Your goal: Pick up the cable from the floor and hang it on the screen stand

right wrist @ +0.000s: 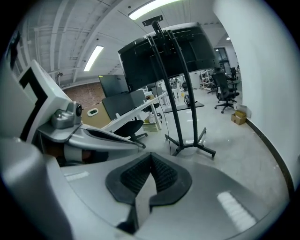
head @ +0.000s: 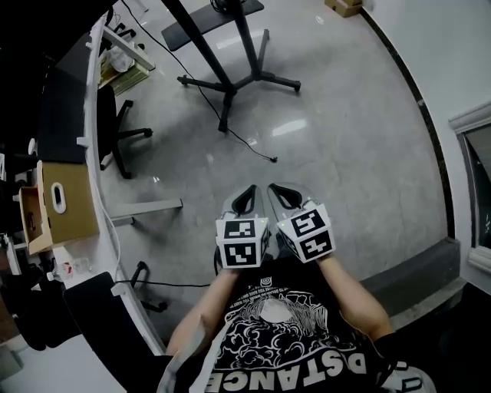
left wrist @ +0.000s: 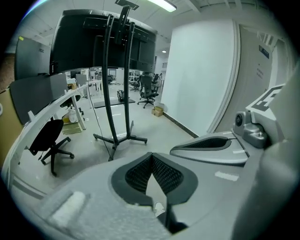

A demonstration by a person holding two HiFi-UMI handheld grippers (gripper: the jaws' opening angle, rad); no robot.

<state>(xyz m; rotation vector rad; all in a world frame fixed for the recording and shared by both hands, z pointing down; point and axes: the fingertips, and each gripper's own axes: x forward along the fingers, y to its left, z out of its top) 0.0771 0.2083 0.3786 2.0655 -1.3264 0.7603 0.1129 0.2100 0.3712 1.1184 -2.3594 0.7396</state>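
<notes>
Two grippers sit side by side just ahead of your chest, nearly touching. Your left gripper [head: 247, 196] has its jaws pressed together with nothing between them, and your right gripper [head: 282, 196] is the same, its ribbed black pads closed on each other and empty. Both point forward and down at the glossy grey floor [head: 345, 138].

To your left, the curved white desk [head: 96, 153] runs from near to far. A brown cardboard box [head: 65, 203] with a handle slot rests on it, and a black office chair [head: 115, 138] on castors stands beside it.

Just beyond the gripper tips, well apart from them, lies the loose end of the thin black cable [head: 245, 142]. It trails across the floor away from you, to the spread feet of the black metal screen stand [head: 230, 77]. From there it seems to climb toward the large dark screen [left wrist: 93, 37], though the line is too fine to follow with certainty.

Farthest off, a small cardboard box [head: 343, 6] sits against the white wall [head: 430, 54] on your right.
</notes>
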